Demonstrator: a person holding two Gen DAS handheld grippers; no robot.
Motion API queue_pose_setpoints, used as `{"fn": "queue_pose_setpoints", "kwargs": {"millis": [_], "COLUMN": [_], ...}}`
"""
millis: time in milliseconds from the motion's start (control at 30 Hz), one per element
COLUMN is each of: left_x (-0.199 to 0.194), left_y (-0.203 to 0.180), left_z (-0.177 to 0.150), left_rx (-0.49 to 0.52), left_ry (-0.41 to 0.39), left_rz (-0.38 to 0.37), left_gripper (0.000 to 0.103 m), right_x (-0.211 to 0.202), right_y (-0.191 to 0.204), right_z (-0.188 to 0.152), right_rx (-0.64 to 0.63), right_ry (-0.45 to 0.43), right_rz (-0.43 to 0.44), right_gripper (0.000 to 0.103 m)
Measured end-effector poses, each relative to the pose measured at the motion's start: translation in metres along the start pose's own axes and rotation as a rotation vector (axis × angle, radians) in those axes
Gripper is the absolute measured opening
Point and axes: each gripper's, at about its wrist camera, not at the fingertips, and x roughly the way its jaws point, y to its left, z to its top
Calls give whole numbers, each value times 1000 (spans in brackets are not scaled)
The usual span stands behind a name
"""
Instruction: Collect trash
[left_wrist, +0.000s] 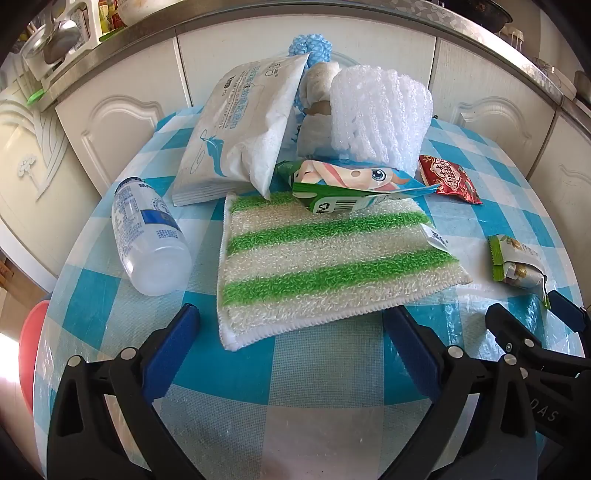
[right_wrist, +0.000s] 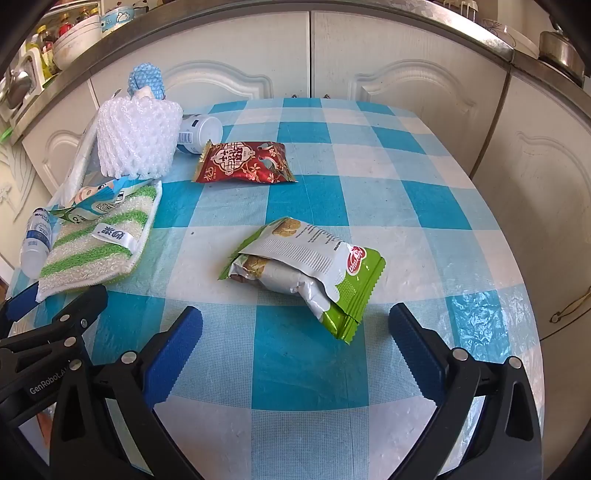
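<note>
Both wide open, gripping nothing: left gripper (left_wrist: 291, 354) over the striped cloth (left_wrist: 325, 258), right gripper (right_wrist: 295, 354) just short of the green wrapper (right_wrist: 314, 273) on the table (right_wrist: 369, 177).

Each tool (left_wrist: 293, 350) has 2 black arms, blue ridged pads (right_wrist: 173, 350), silver rivets and white lettering.

1. Green-and-white snack wrapper (right_wrist: 306, 273): torn open, crumpled, lying flat mid-table.
2. Red snack packet (right_wrist: 243, 162): flat, farther back.
3. Flattened cartoon drink carton (left_wrist: 354, 184): resting on the striped cloth's far edge.
4. Clear plastic bottle (left_wrist: 147, 236): on its side, left of the cloth.
5. White foam net (left_wrist: 380, 118): upright behind the carton.
</note>
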Motion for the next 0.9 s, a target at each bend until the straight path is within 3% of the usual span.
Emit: {"fn": "queue_pose_setpoints", "kwargs": {"millis": [467, 733, 900], "left_x": [-6, -25, -48], "left_y": [3, 4, 6], "left_z": [-5, -31, -46], "left_rx": [5, 36, 51], "left_ry": [2, 1, -24], "left_rz": [1, -17, -25], "left_gripper": [99, 99, 99], "right_x": [-1, -26, -43], "right_y": [0, 0, -10], "right_z": [-1, -31, -43], "right_rx": [-3, 25, 62], "right_ry": [2, 3, -7], "right_rz": [0, -16, 39], "right_gripper": [100, 99, 99]}}
